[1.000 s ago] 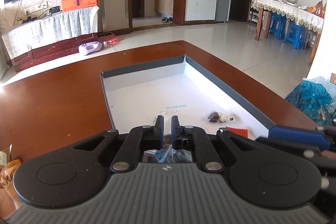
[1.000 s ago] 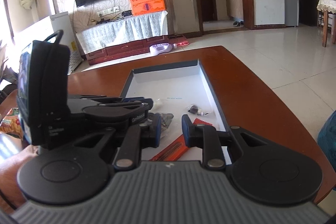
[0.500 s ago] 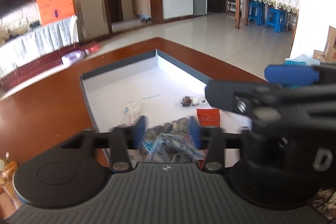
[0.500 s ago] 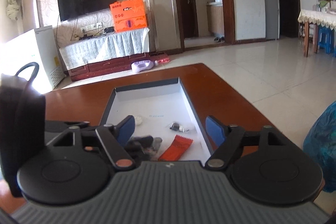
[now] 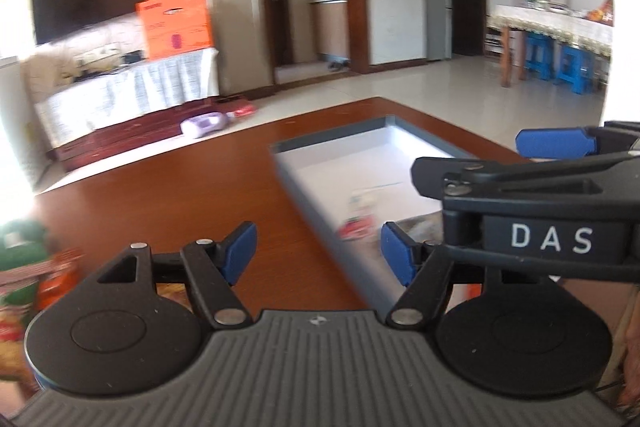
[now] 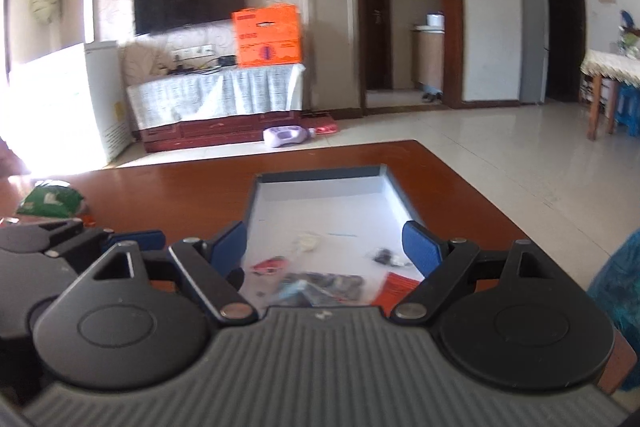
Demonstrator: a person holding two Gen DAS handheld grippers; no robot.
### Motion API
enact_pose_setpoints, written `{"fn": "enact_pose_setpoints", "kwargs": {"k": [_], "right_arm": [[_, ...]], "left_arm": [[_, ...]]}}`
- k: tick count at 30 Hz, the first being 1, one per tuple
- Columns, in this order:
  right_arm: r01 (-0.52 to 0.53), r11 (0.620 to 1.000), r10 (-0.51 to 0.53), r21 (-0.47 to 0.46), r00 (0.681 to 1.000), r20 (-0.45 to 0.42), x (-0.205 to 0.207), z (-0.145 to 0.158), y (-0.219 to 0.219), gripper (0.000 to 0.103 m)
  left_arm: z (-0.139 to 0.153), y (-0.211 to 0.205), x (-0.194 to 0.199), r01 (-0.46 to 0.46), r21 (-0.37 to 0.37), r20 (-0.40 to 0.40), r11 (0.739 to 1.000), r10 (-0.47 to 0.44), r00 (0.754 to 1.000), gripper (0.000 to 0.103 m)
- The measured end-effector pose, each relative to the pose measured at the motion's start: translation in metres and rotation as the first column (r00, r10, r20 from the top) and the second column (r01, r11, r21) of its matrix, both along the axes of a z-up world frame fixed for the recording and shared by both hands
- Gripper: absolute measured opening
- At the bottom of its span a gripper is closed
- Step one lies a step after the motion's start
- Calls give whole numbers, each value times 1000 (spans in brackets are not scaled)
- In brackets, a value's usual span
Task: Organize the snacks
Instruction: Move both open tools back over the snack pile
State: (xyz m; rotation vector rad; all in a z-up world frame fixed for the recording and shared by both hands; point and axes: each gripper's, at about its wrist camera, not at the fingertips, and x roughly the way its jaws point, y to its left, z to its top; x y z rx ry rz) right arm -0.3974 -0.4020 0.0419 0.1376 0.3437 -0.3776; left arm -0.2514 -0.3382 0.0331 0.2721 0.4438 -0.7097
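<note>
Up close, the left gripper (image 5: 318, 253) shows two blue-padded fingers (image 5: 239, 251) spread wide and opening further, with nothing between them but bare brown tabletop and the near wall of the tray. The right gripper (image 6: 325, 249) is likewise spread and opening, empty, its blue pads (image 6: 420, 247) framing the tray's contents from above without touching them.

Beyond the fingers lies the shallow rectangular tray with grey walls and a white floor (image 6: 320, 175). Inside it sit the task's snacks: a clear crinkly packet of dark pieces (image 6: 324, 285) nearest the right gripper, a flat orange-red sachet (image 6: 400, 285) beside the right wall, a small red wrapped sweet (image 6: 269, 265), a pale round sweet (image 6: 306, 241) and a small dark wrapped sweet (image 6: 386, 257).

More snacks wait outside the tray: a green bag (image 6: 50, 201) on the glossy reddish-brown wooden table (image 6: 168, 195), off to the left (the left-wrist view also shows blurred colourful packets at its left edge).

To do the next step well, each gripper should probably clear the tray wall before swinging out, and the left should reach for the loose packets while the right holds back, since the two tools sit just beside each other and could knock. The left-wrist view is motion-blurred, so finer detail there cannot be told.
</note>
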Motion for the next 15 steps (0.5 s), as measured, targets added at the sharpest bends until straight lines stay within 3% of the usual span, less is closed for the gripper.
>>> {"fn": "enact_pose_setpoints", "kwargs": {"k": [9,15], "right_arm": [[-104,995,103,14,995,13,18,7,34,86],[-143,990,143,15,990,3,32,7,56,86]], "left_arm": [[0,106,20,-196,26,5,980,196,981,73],[-8,169,46,-351,54,-64,935,354,933,73]]}}
